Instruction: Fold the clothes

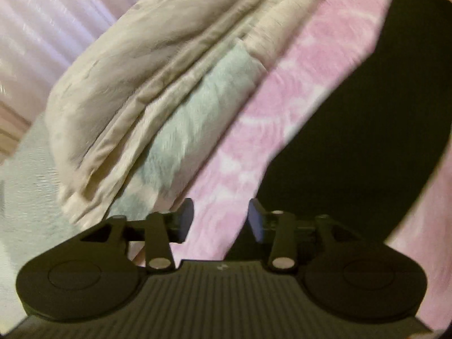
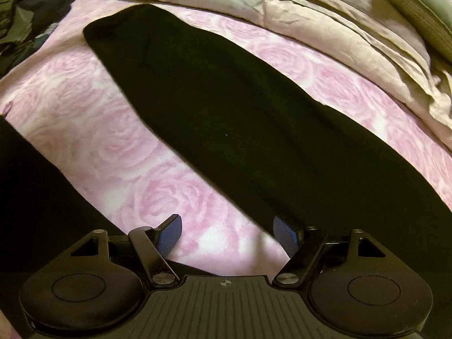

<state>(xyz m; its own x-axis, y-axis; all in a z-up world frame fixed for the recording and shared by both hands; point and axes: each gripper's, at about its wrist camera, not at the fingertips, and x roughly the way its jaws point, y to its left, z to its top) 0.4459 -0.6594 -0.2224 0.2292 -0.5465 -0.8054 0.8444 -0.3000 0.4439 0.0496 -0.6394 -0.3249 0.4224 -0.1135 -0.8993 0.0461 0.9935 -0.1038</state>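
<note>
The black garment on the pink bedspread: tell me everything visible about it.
The black garment looks like plain, matte, soft fabric with no visible print or seams. It lies flat as a long strip running diagonally across the rose-patterned pink bedspread, one rounded end far from the camera. Nothing grips it; the right tongs hover open beside its near edge.

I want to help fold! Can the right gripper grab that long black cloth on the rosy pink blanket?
Probably yes. The right gripper has its jaws open and empty, and the black cloth lies flat on the pink blanket just ahead, its edge beside one fingertip. Nothing lies on top of it.
</note>
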